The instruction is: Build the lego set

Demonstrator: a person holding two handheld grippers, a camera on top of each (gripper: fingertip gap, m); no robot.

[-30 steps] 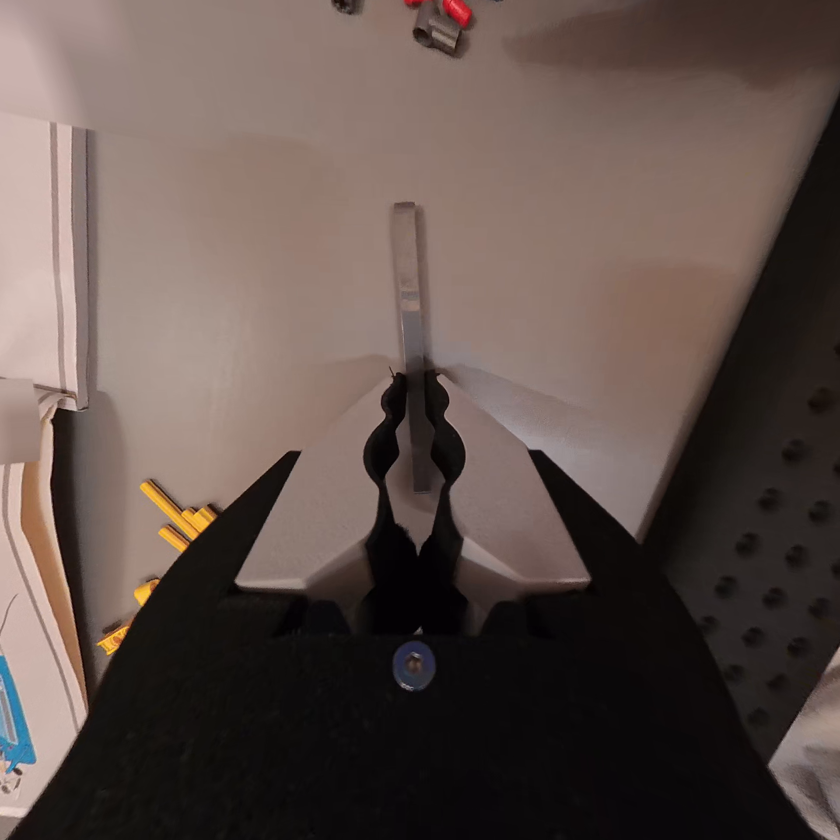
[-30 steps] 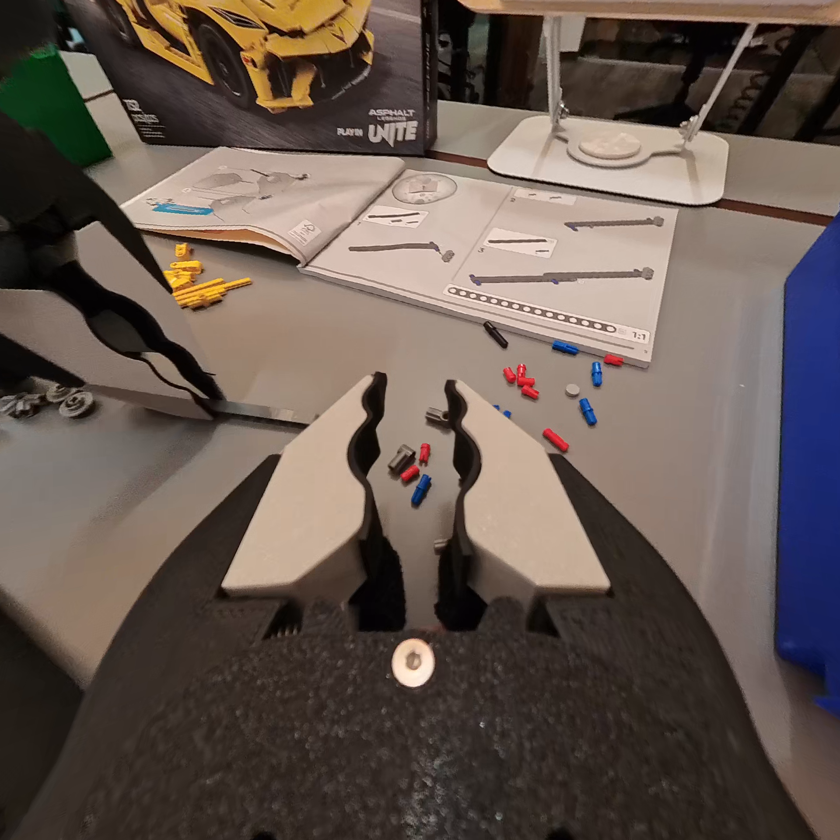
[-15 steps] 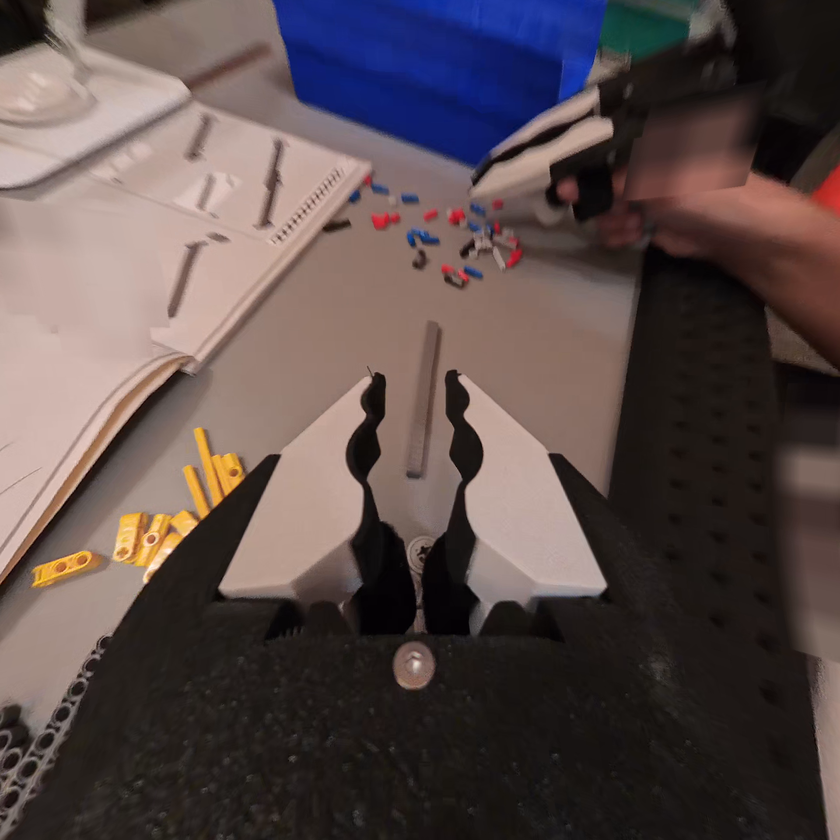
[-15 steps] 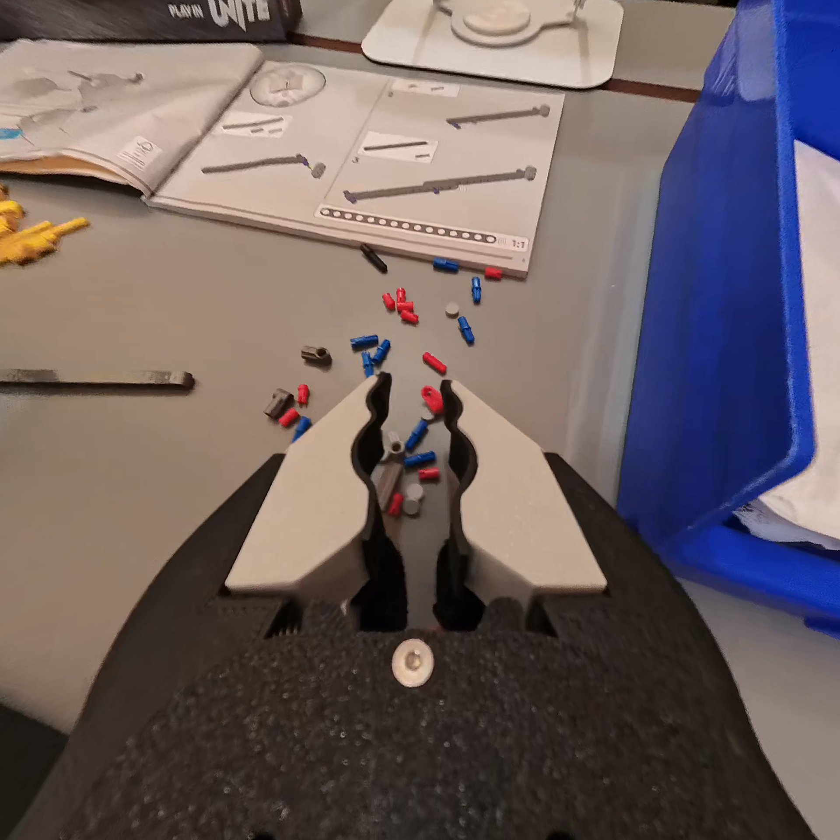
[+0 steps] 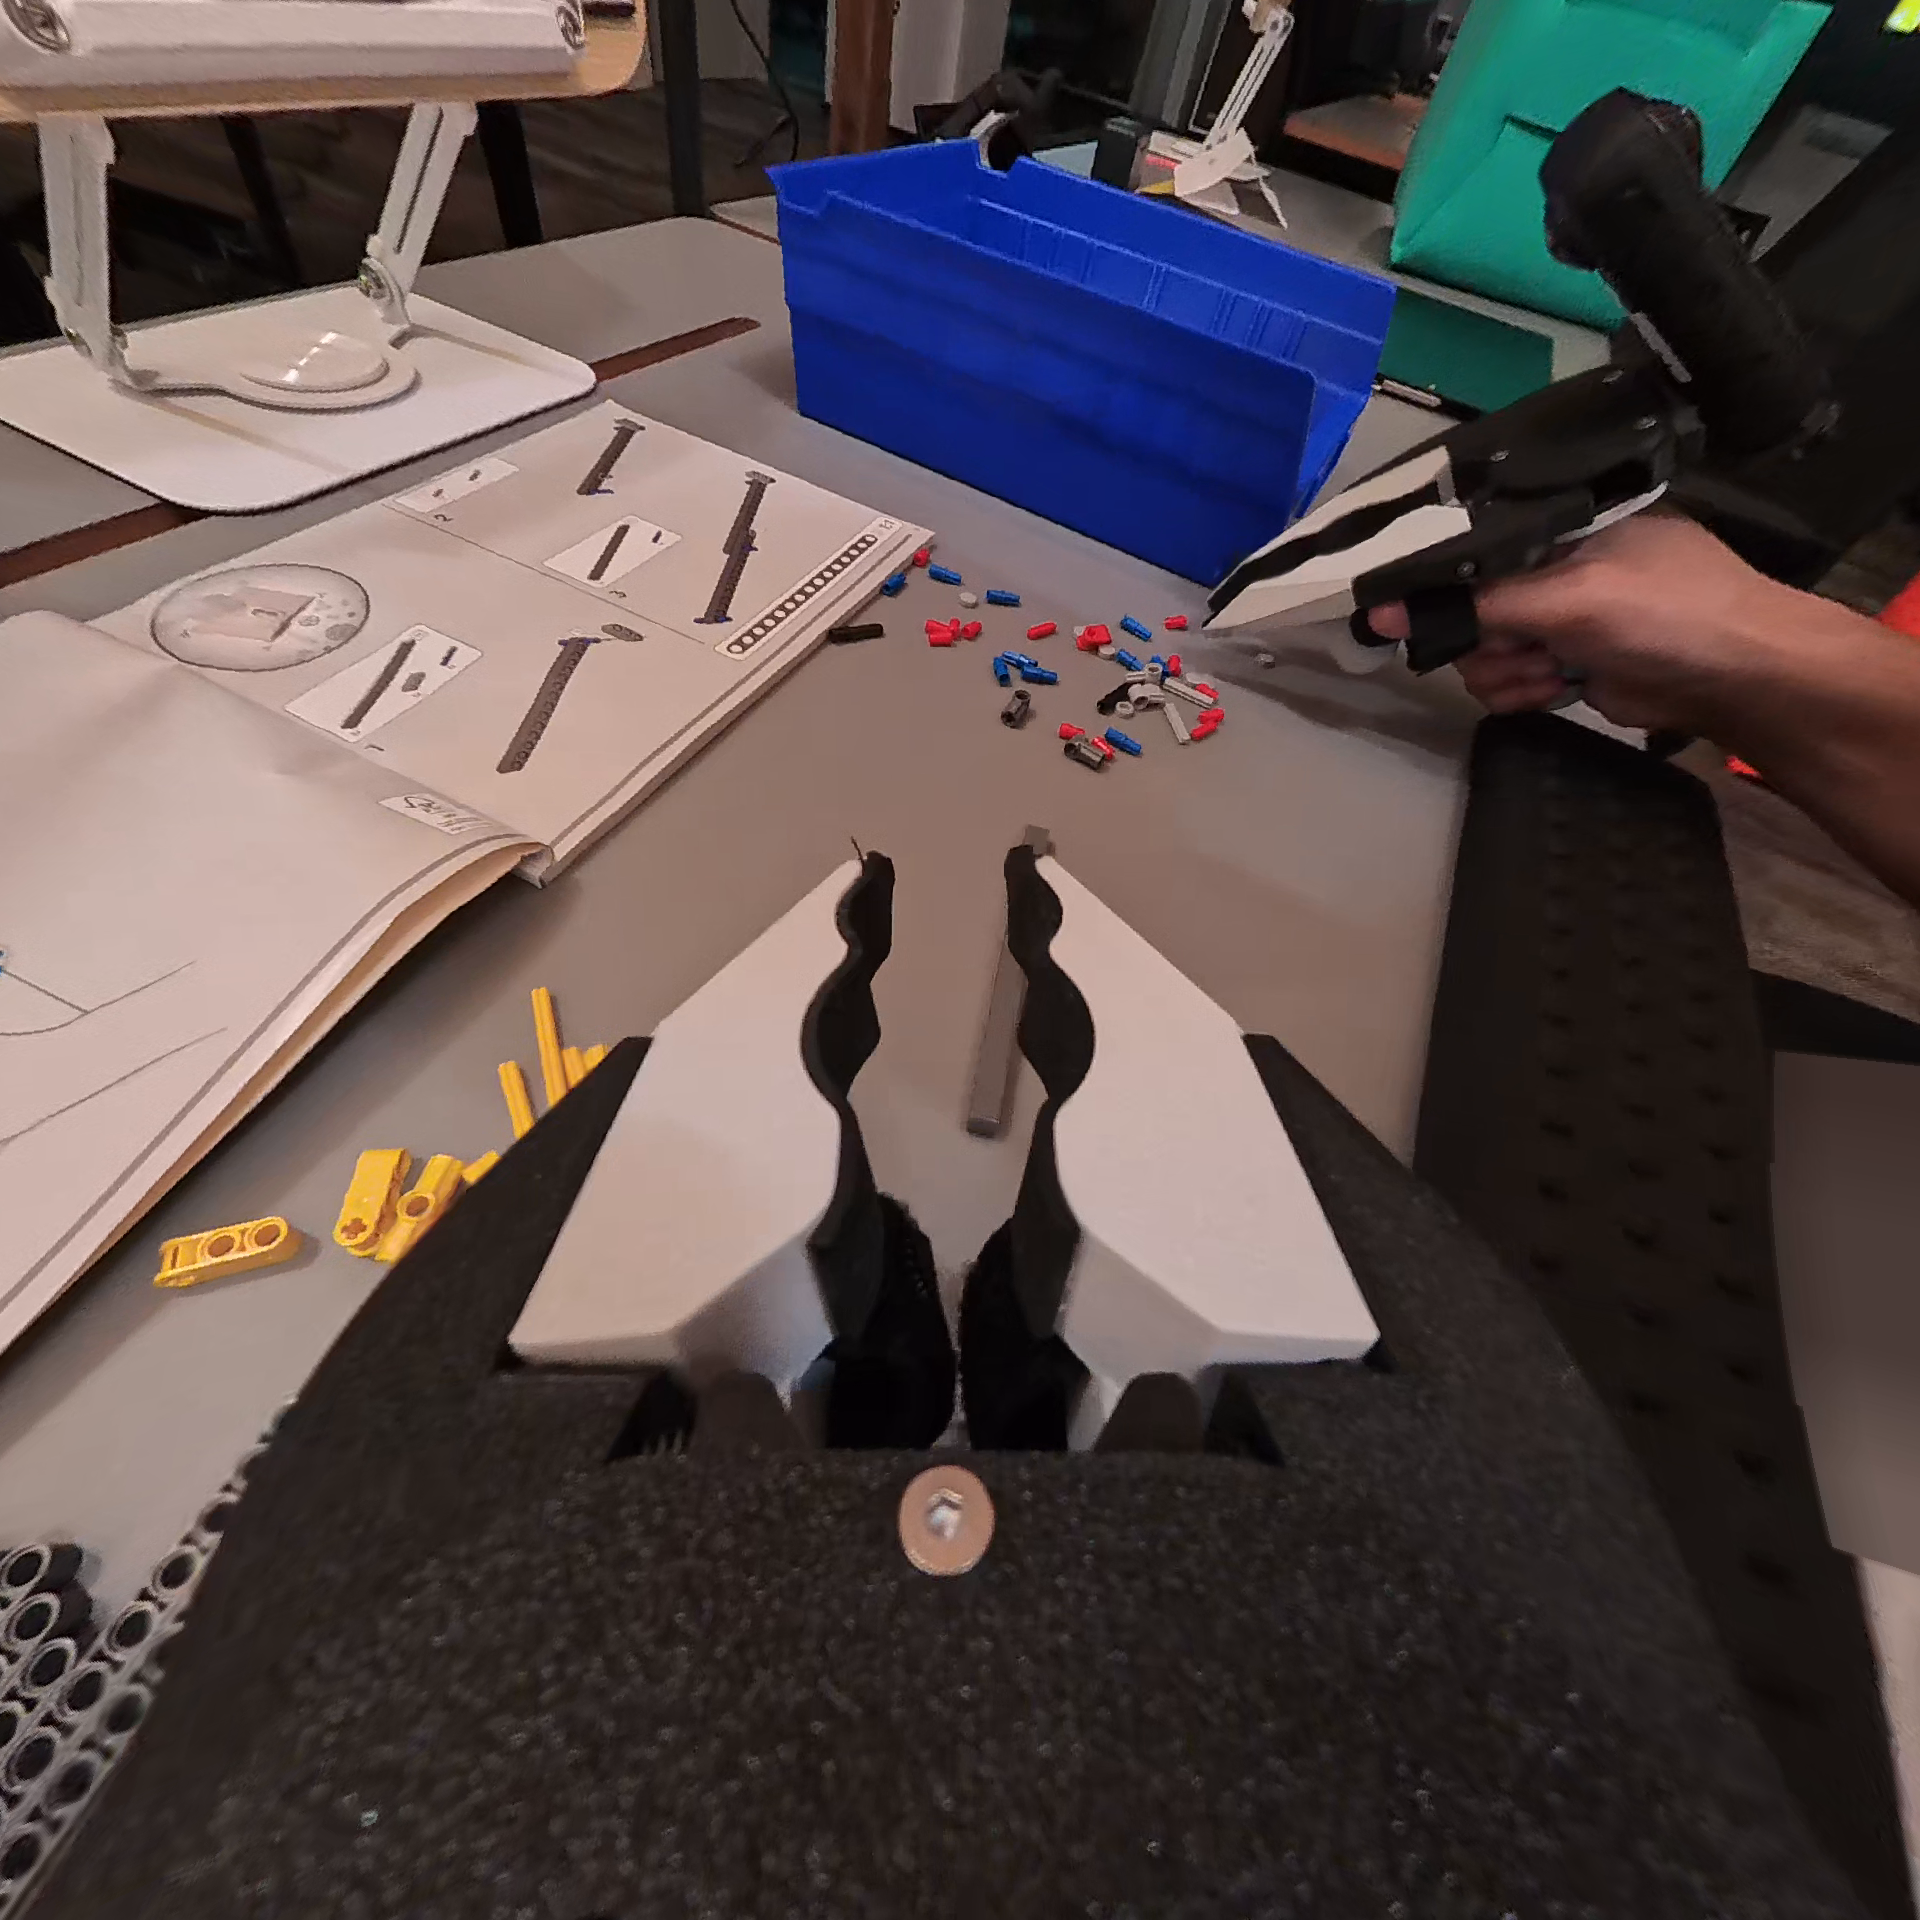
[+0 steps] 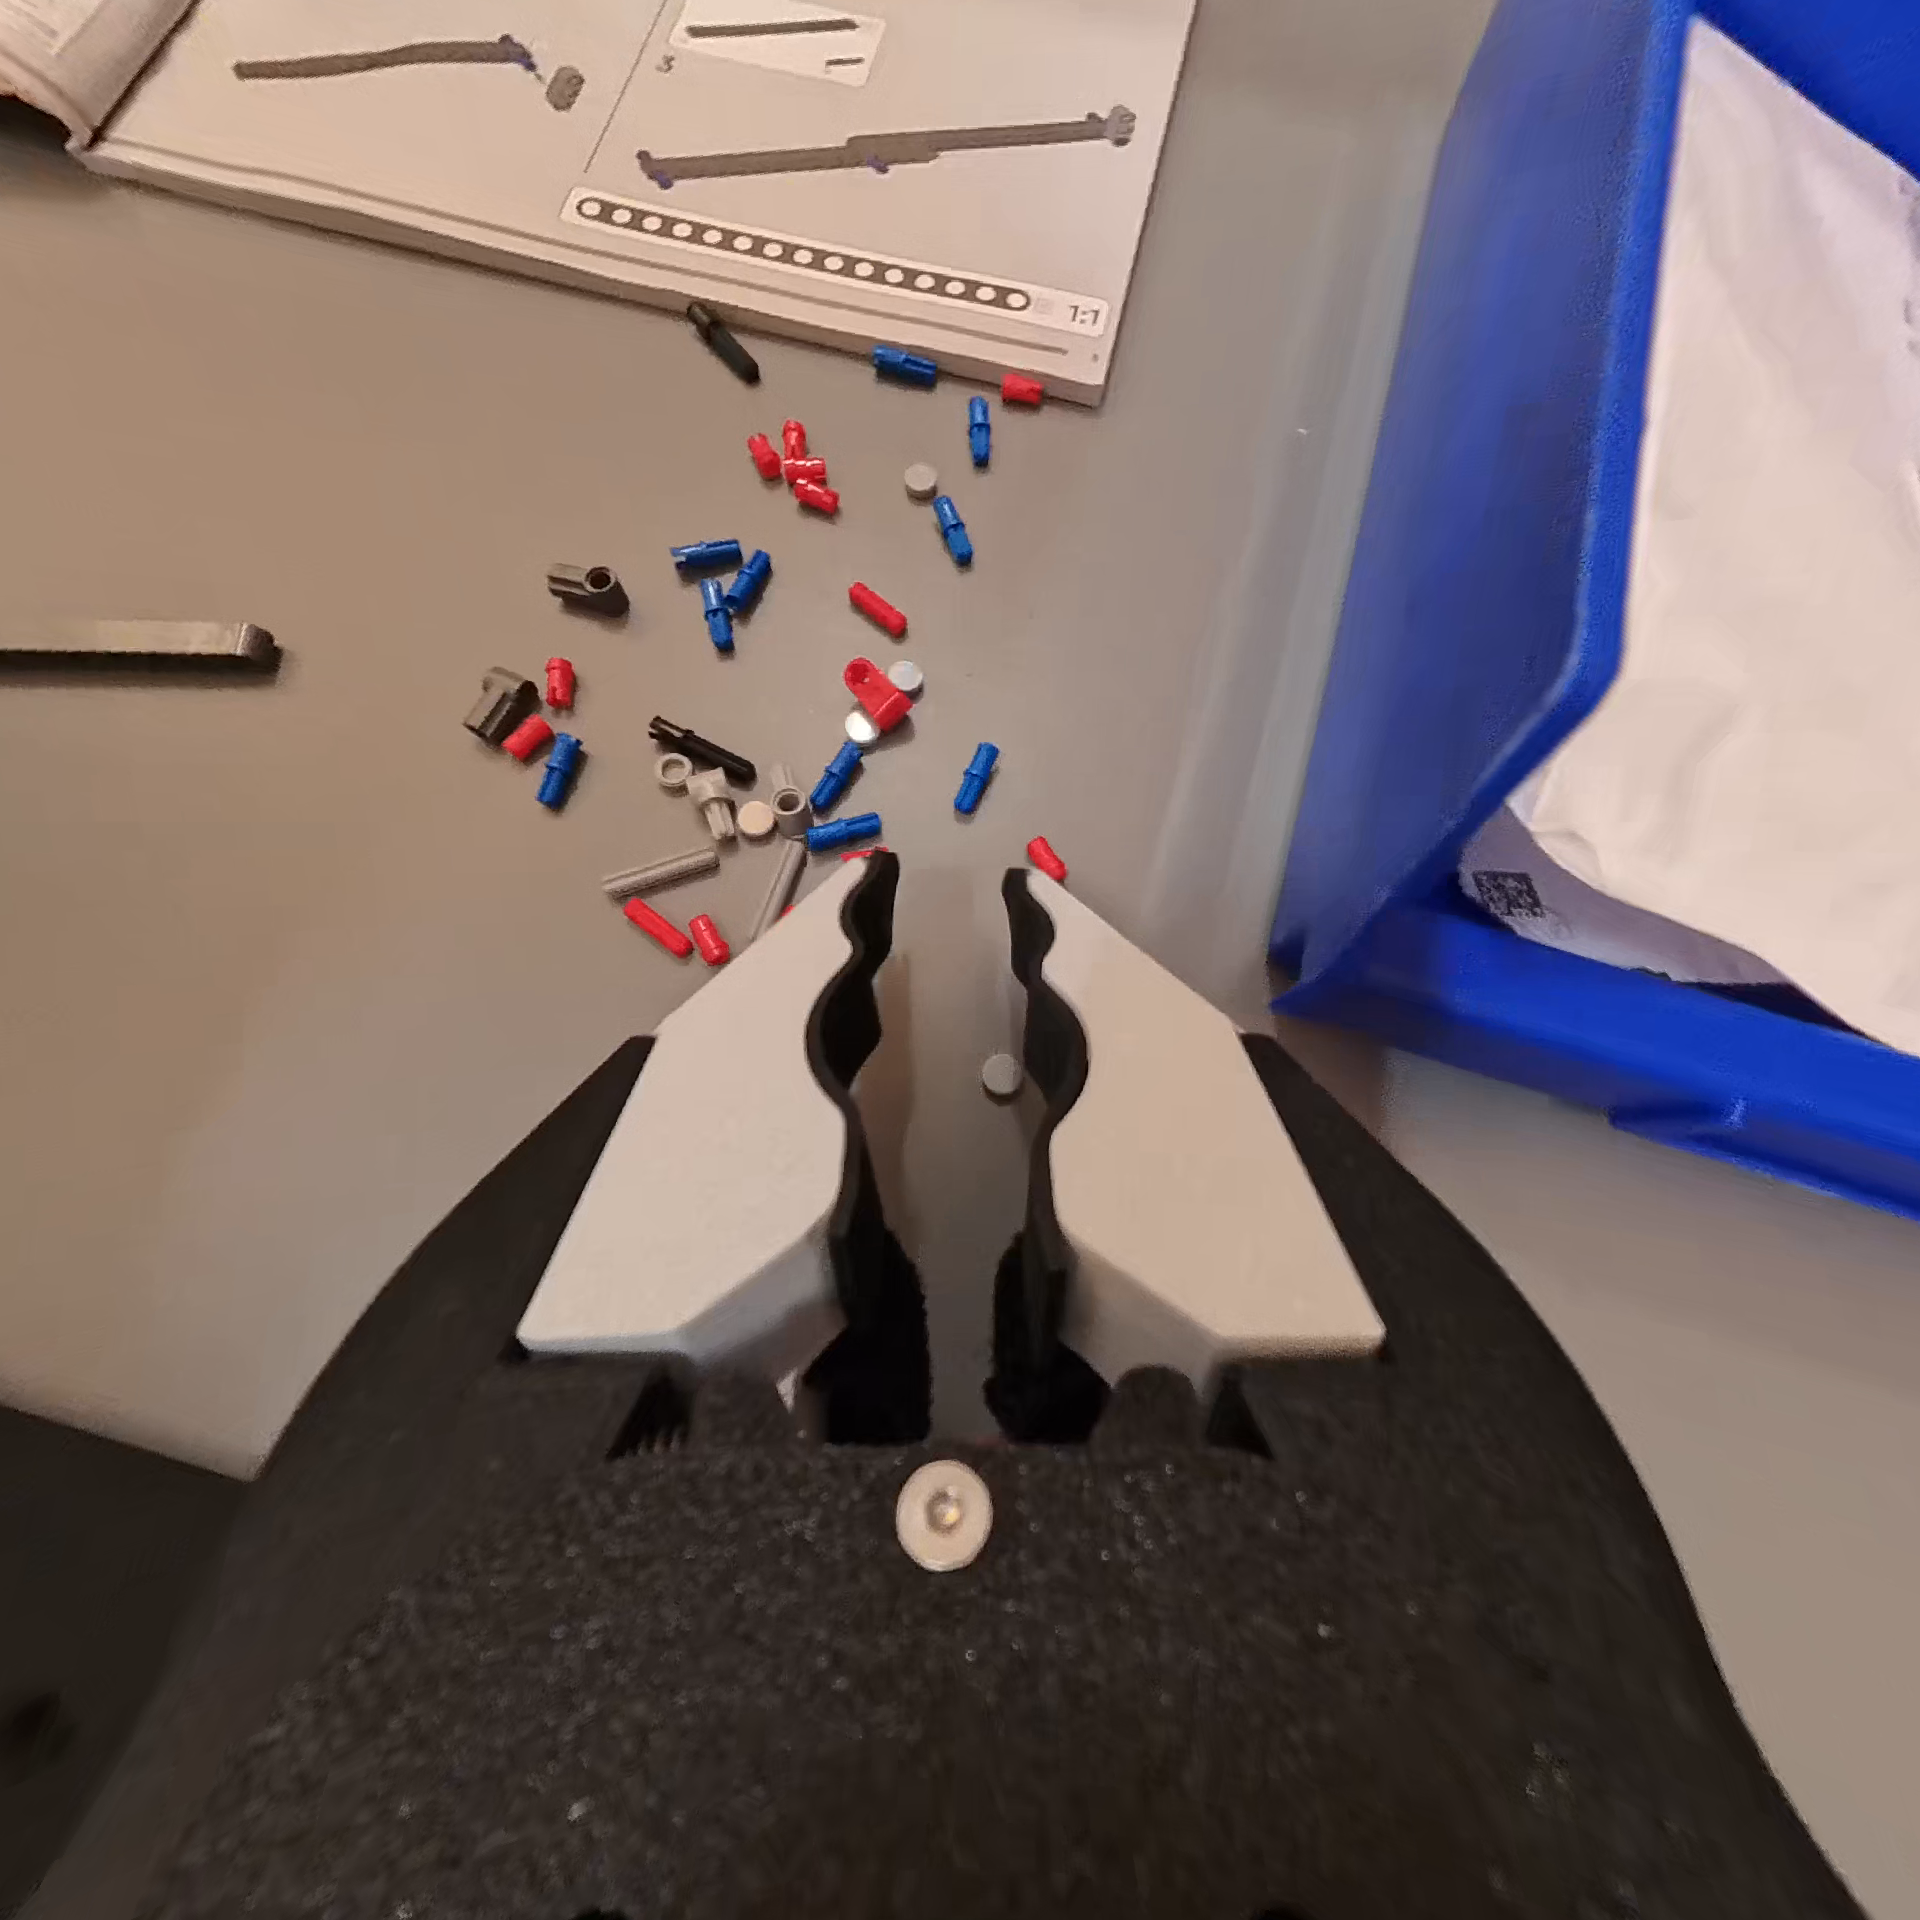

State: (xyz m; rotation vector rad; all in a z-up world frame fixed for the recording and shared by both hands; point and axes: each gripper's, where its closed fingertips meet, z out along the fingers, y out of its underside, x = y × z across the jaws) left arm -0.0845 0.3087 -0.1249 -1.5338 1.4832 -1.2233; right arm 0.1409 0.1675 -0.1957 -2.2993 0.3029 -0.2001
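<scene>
A long dark grey beam [image 5: 1000, 1029] lies flat on the grey table, below my left gripper [image 5: 951, 857], which is open and empty above it. The beam's end also shows in the right wrist view [image 6: 145, 649]. A scatter of small red, blue, grey and black pins [image 6: 790, 686] lies ahead of my right gripper [image 6: 951, 868], which is open and empty, tilted down close over the table. A small grey round stud [image 6: 1001, 1073] lies between its fingers. In the left wrist view the right gripper [image 5: 1216, 615] is held by a hand beside the pins [image 5: 1101, 675].
An open instruction booklet [image 5: 436, 665] lies at the left. A blue bin [image 5: 1049, 353] with white paper in it [image 6: 1766, 582] stands at the right. Yellow pieces [image 5: 395, 1195] lie near left. A black perforated mat [image 5: 1590, 1039] borders the table's right edge. A white stand [image 5: 260, 395] is behind. Spacing between my two grippers at the tips: around 30 cm.
My left gripper opened, let go of the grey beam and drew back and up. My right gripper moved forward and down over the pin scatter, towards the blue bin.
</scene>
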